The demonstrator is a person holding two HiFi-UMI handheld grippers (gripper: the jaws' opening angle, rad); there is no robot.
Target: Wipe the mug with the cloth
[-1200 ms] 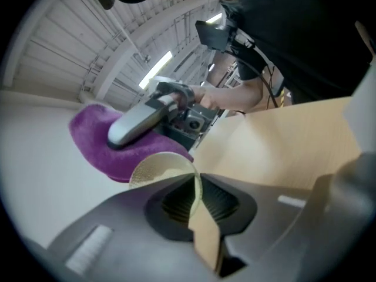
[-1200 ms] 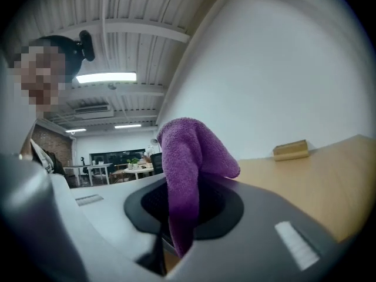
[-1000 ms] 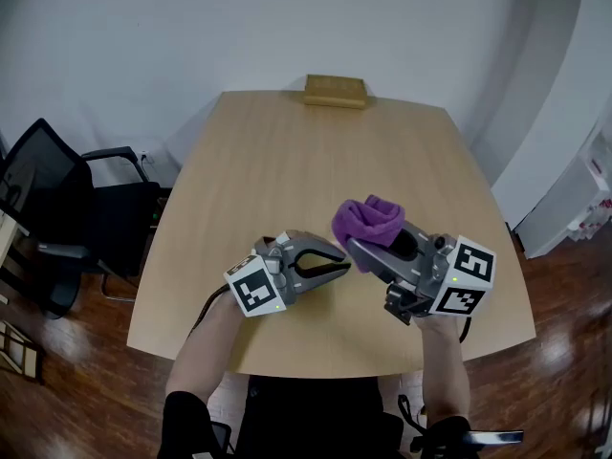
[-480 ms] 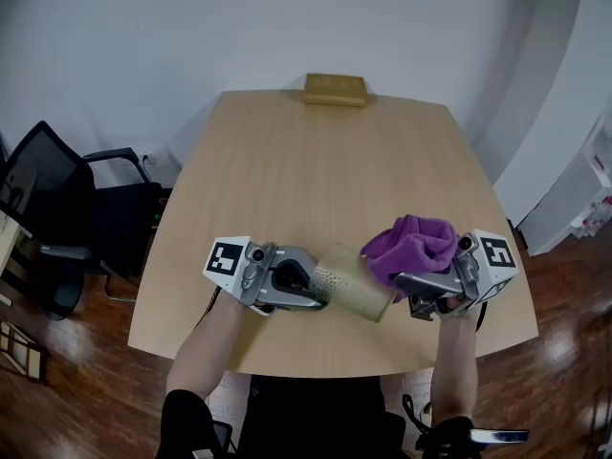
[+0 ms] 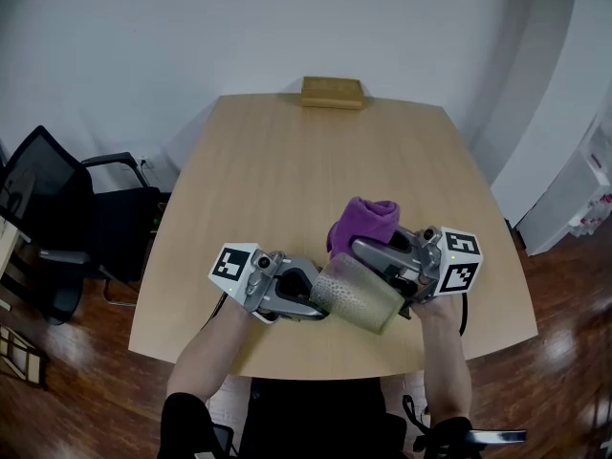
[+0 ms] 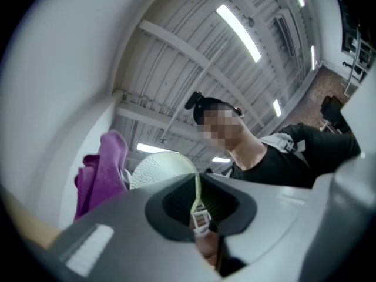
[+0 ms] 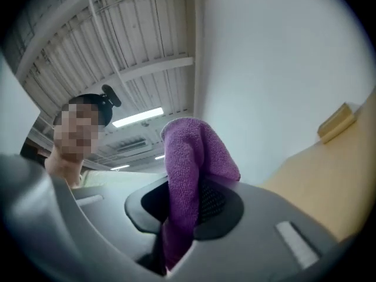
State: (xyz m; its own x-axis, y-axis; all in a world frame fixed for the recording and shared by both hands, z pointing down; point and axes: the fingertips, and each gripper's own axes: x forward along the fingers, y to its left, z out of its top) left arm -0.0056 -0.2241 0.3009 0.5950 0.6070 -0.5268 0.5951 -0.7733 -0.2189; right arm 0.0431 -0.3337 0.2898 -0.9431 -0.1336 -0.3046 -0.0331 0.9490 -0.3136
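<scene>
Above the near part of the wooden table (image 5: pixel 287 170), my left gripper (image 5: pixel 320 292) is shut on the rim of a pale, speckled mug (image 5: pixel 356 298). The mug lies tilted on its side and points right. In the left gripper view the thin rim (image 6: pixel 197 195) runs between the jaws, with the mug body (image 6: pixel 157 169) beyond them. My right gripper (image 5: pixel 361 251) is shut on a purple cloth (image 5: pixel 361 222), which bunches up just above and behind the mug. A fold of the cloth (image 7: pixel 183 175) hangs between the jaws in the right gripper view. The cloth (image 6: pixel 103 172) stands left of the mug in the left gripper view.
A small wooden block (image 5: pixel 332 92) lies at the table's far edge. A black office chair (image 5: pixel 57 218) stands to the left of the table, and a white cabinet (image 5: pixel 585 194) to the right. The person's forearms come in from the near edge.
The right gripper swung out to the right with the cloth, baring the mug, and has now come back left and up against the mug. The left gripper has stayed shut on the mug.
</scene>
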